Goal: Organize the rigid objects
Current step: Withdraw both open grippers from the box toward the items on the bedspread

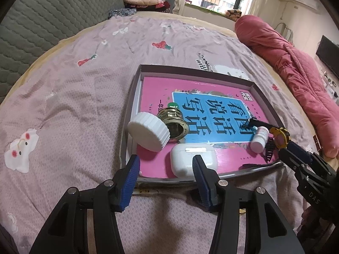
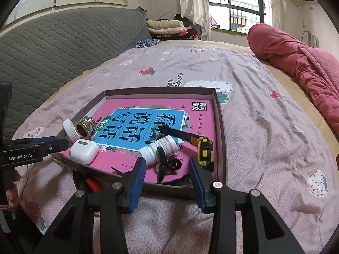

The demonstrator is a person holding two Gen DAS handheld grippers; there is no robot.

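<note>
The white pill bottle [image 2: 159, 150] lies on its side in the tray [image 2: 220, 127], cap toward the tray's near edge. Both grippers, left [image 1: 166, 165] and right [image 2: 167, 167], have fingers parted, holding nothing.

Right gripper [image 2: 167, 169] open above box [image 2: 220, 127] edge, black hair clip [image 2: 163, 165] between blue pads, untouched, pill bottle [image 2: 159, 148] beside tape measure [image 2: 203, 150]

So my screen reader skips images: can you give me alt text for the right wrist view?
A shallow box on a pink bedspread holds a pink book, white earbud case, pill bottle, black hair clip and yellow tape measure. The open right gripper hovers at its near edge, empty.
</note>
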